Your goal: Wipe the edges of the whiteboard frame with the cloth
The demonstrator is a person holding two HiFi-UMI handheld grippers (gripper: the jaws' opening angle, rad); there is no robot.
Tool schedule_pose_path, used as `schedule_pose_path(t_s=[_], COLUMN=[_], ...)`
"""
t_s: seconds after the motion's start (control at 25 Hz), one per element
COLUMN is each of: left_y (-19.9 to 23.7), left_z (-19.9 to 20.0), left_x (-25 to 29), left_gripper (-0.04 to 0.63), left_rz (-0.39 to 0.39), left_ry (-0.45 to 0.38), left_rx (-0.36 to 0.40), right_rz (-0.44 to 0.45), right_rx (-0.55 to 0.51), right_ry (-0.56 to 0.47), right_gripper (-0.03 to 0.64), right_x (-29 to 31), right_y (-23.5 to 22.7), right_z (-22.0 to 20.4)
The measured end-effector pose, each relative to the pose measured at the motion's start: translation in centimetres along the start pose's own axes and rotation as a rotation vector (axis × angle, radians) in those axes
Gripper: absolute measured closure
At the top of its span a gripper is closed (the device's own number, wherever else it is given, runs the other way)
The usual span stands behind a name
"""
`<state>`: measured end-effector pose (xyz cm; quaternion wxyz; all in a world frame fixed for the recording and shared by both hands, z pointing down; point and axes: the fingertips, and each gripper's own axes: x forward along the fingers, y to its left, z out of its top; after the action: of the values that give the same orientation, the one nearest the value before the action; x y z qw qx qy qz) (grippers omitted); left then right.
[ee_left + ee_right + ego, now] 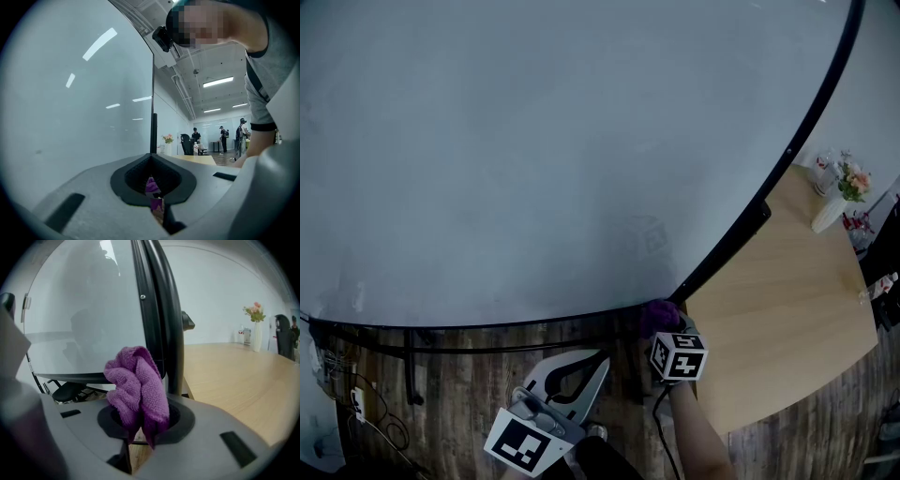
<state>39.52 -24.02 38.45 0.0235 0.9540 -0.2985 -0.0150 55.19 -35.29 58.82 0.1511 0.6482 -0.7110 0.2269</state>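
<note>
One purple cloth (138, 385) pinched in the right hand-held gripper (140, 430) at the frame corner (675, 292); left hand-held gripper (157, 208) closed.

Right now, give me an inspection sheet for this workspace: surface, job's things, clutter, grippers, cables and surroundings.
Surface: whiteboard pale, no writing seen; black frame runs along its edge.
Job's things: purple cloth bunched up by the frame's lower corner.
Clutter: vase of flowers on the wooden table beside the board.
Grippers: right gripper has its fingers shut on the purple cloth; left gripper has its fingers together, empty, below the board.
Cables: loose wires on the floor at the left; a cable hangs from the right gripper.
Surroundings: plank floor; people standing far off.
</note>
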Motion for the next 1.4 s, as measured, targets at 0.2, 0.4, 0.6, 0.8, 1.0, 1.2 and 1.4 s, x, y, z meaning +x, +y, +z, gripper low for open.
schedule_pose_path(t_s=[0.2,0.4,0.6,0.8,1.0,1.2,1.4], left_y=[0.2,0.3,0.6,0.7,0.7,0.9,0.8], left_z=[0.2,0.4,0.4,0.5,0.7,1.1,2.0], left_x=[0.5,0.5,0.3,-0.2,-1.5,-3.7,-6.3], left_gripper=[0.58,0.58,0.58,0.58,0.58,0.578,0.58], left_rz=[0.0,0.004,0.012,0.02,0.028,0.041,0.058], left_ry=[0.001,-0.001,-0.001,0.002,-0.004,-0.011,-0.017], left_rx=[0.005,0.007,0.005,0.004,0.003,0.007,0.019], right_rz=[0.009,0.012,0.0,-0.024,-0.034,-0.042,-0.043], right_rx=[0.014,0.06,0.139,0.172,0.175,0.173,0.157], right_ry=[0.005,0.006,0.003,-0.006,-0.022,-0.047,-0.072], right_gripper=[0.531,0.531,0.532,0.534,0.534,0.534,0.534], right_x=[0.1,-0.1,-0.4,-0.7,-1.4,-2.8,-5.2], right_y=[-0.3,-0.4,-1.0,-1.5,-0.8,0.6,2.1], right_z=[-0.1,-0.2,-0.4,-0.4,-0.5,-0.8,-0.6])
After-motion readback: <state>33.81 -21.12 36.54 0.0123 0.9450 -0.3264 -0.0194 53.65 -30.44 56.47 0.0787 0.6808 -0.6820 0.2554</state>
